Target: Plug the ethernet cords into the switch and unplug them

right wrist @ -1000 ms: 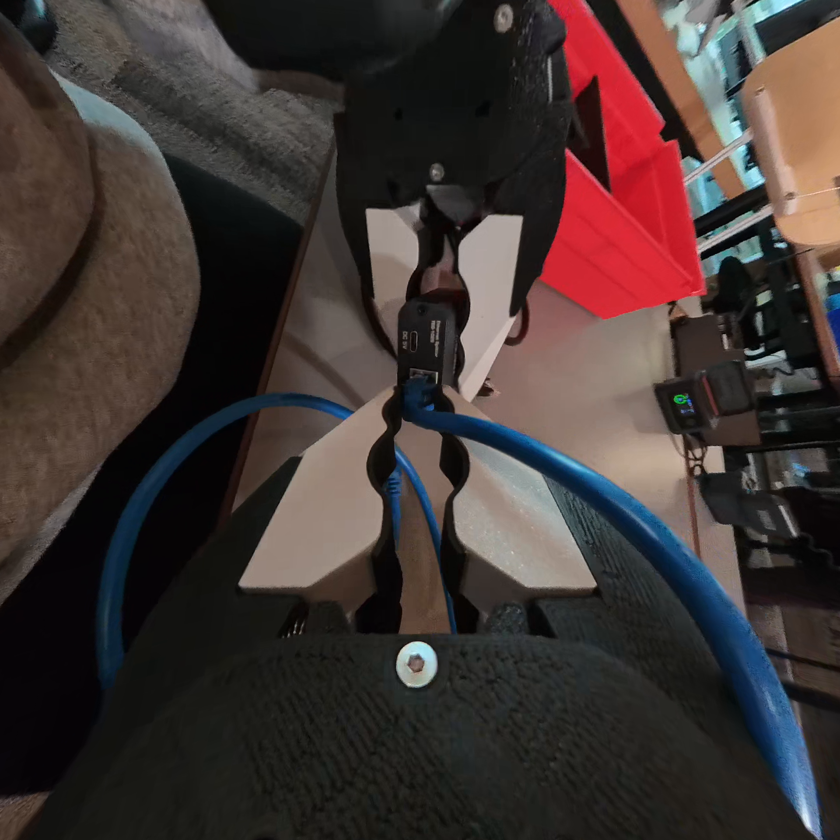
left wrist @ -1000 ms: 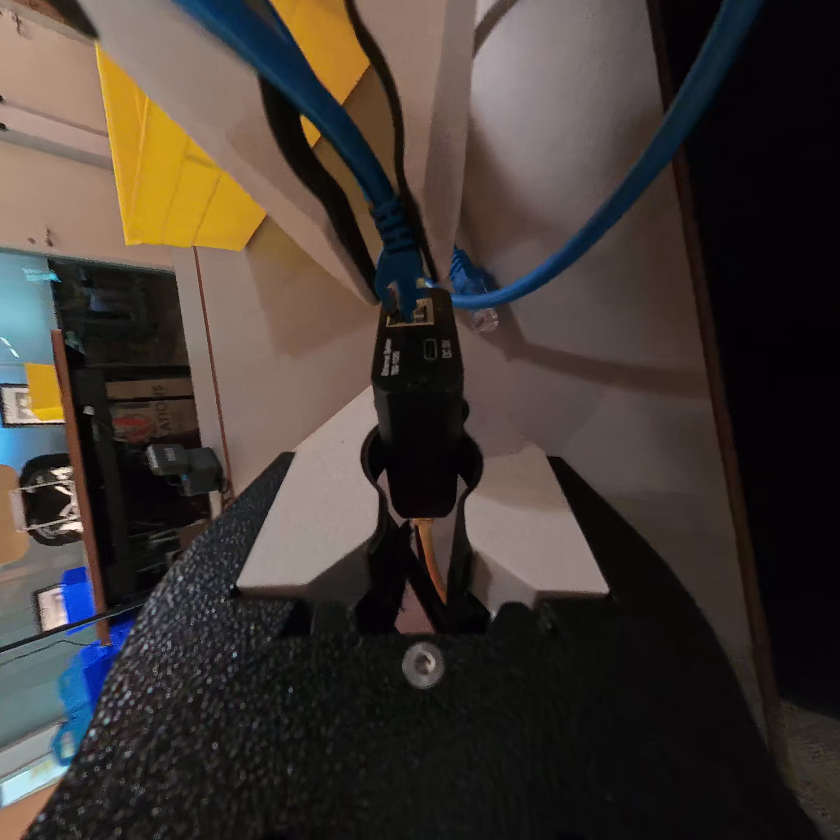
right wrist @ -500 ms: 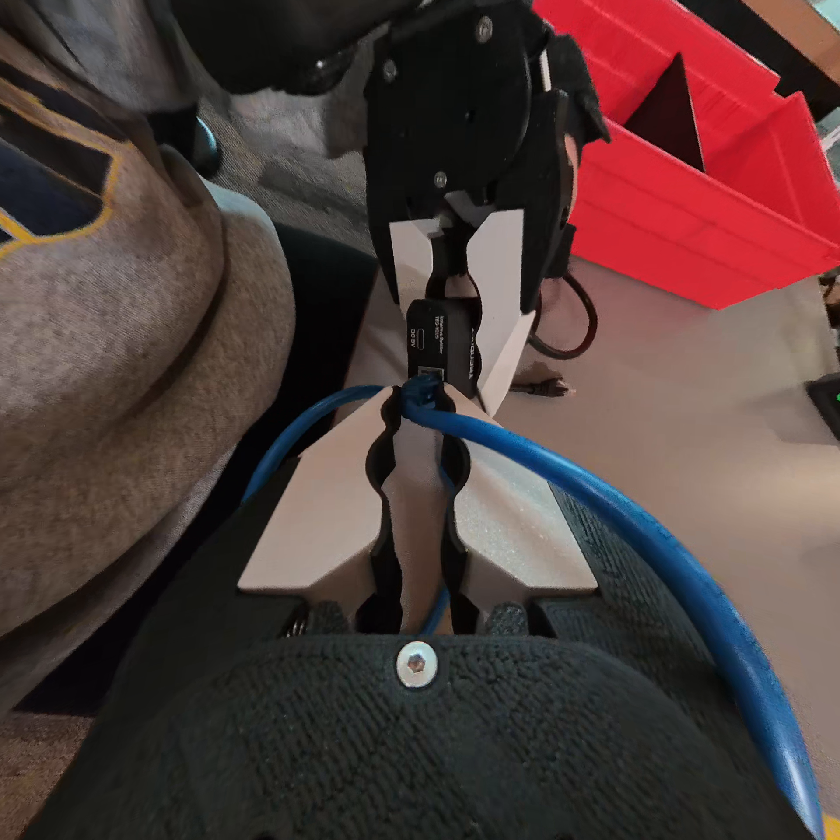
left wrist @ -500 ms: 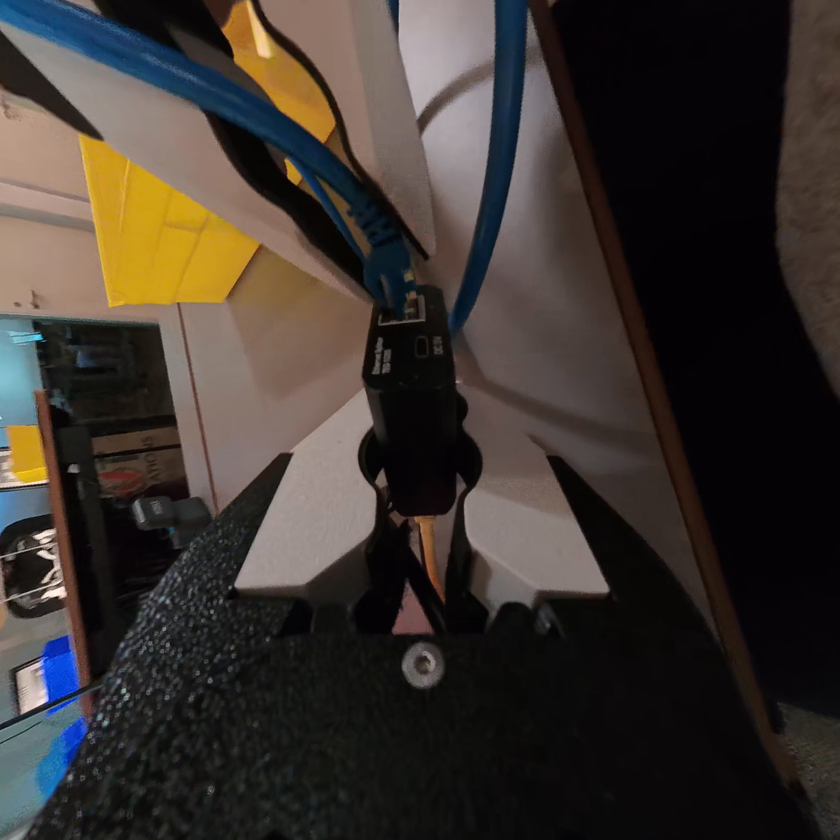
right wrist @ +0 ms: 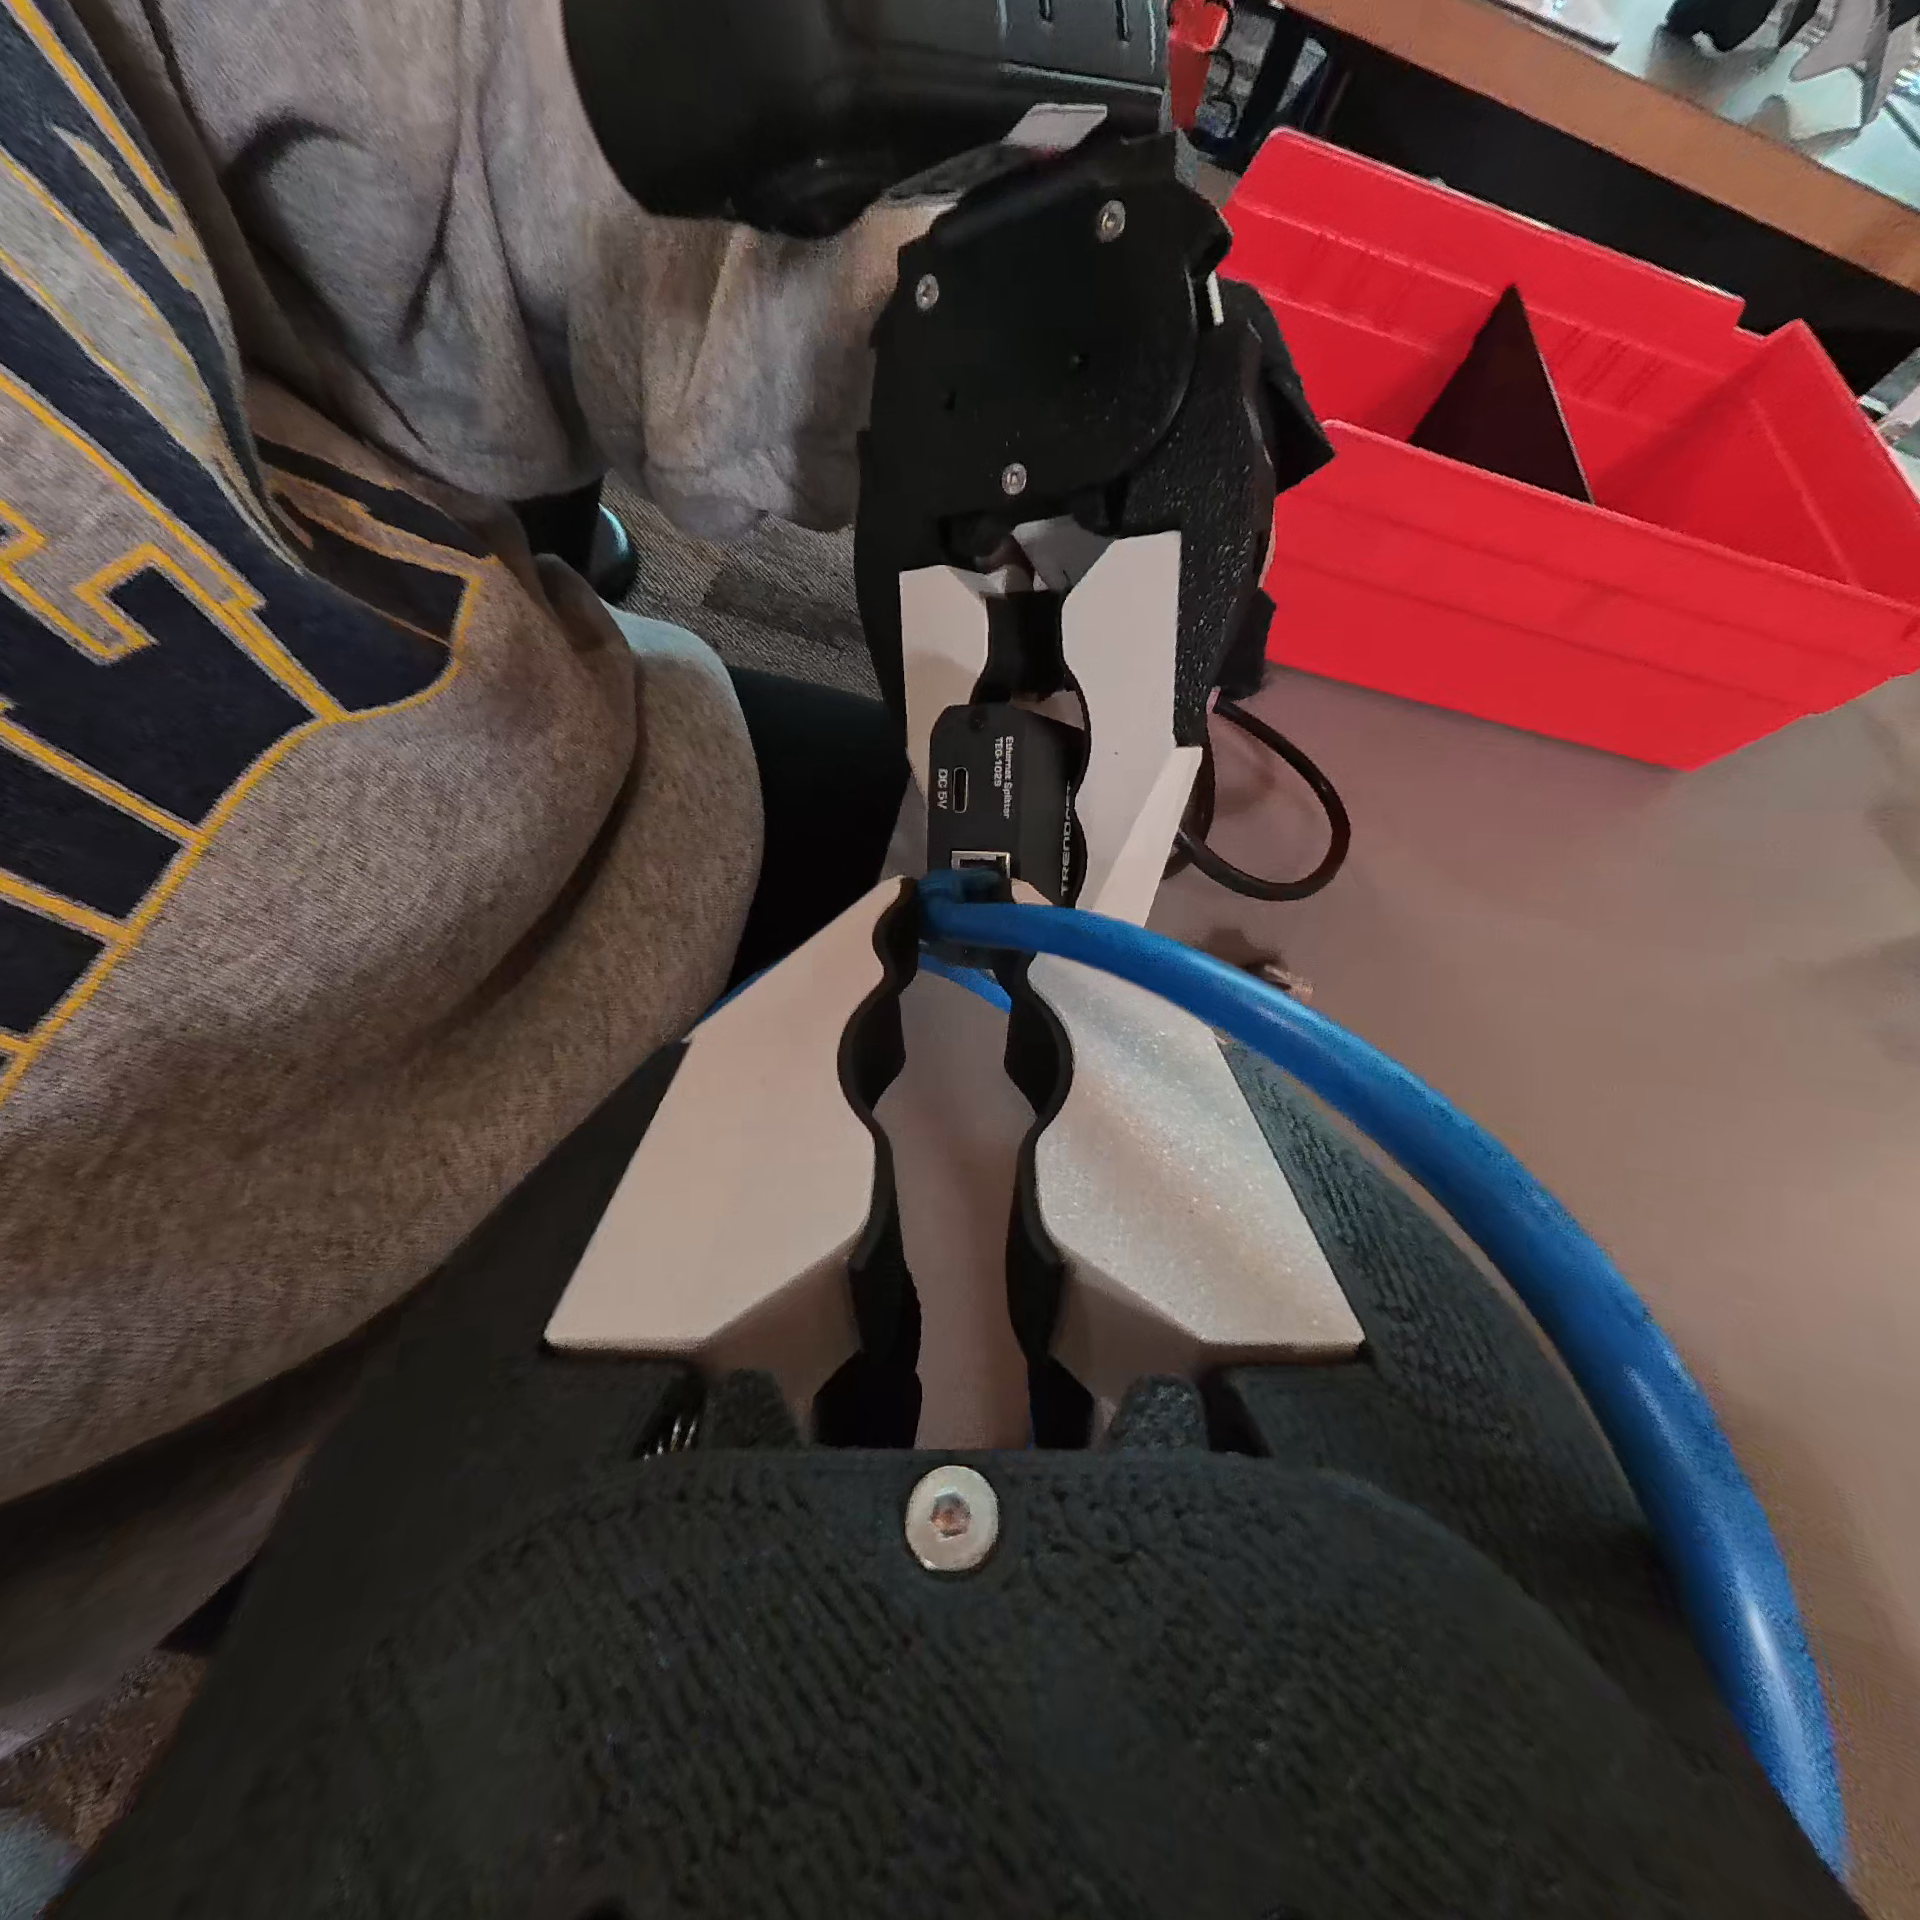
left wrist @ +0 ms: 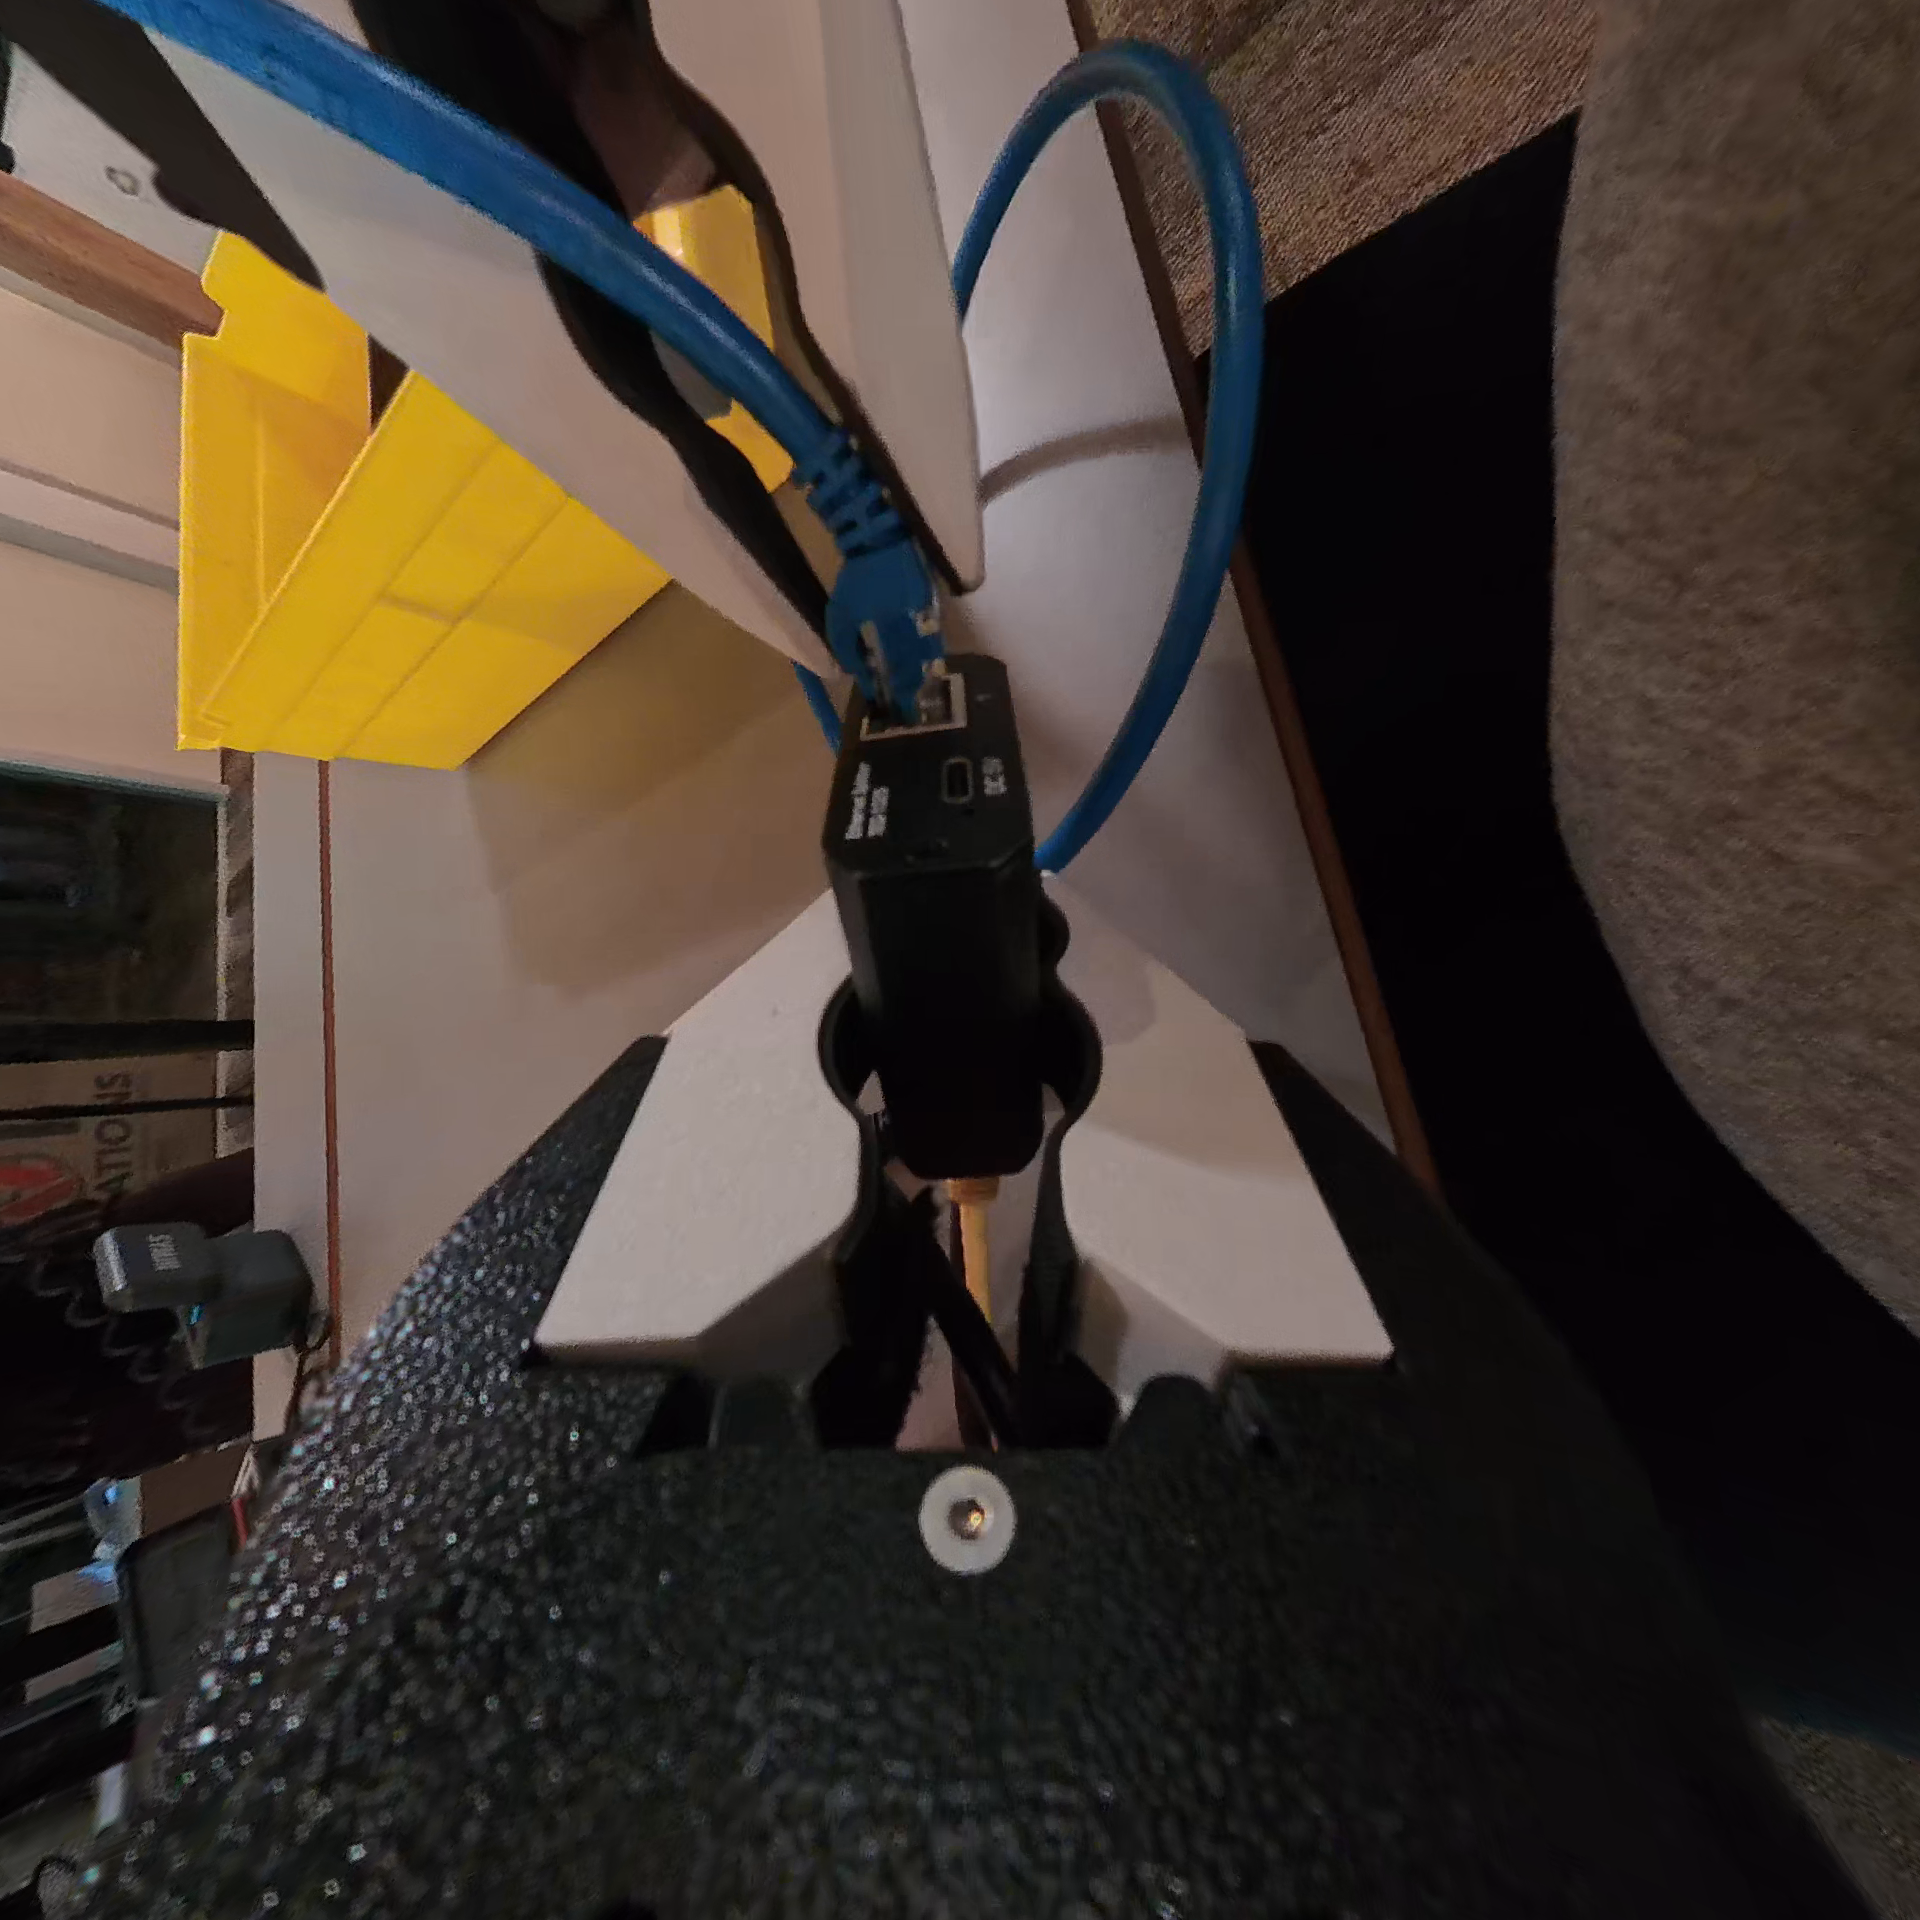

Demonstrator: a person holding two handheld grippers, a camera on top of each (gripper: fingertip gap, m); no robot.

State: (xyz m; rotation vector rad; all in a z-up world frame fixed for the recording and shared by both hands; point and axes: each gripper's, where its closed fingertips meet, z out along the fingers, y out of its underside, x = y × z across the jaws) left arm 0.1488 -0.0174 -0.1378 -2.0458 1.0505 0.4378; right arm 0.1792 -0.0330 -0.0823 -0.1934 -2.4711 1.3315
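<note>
Switch (left wrist: 935, 935) sits pinched tight in my left gripper (left wrist: 951, 1049) while my right gripper (right wrist: 961, 914), closed on the blue plug (left wrist: 883, 634) at 12 o'clock, must push it straight into 1 port, I think.

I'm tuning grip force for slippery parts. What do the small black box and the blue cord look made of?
The small black box looks like hard matte plastic: flat faces, crisp edges, dull sheen. The blue cord looks like a flexible rubbery plastic jacket: it bends in smooth loops, with a soft gloss.
</note>
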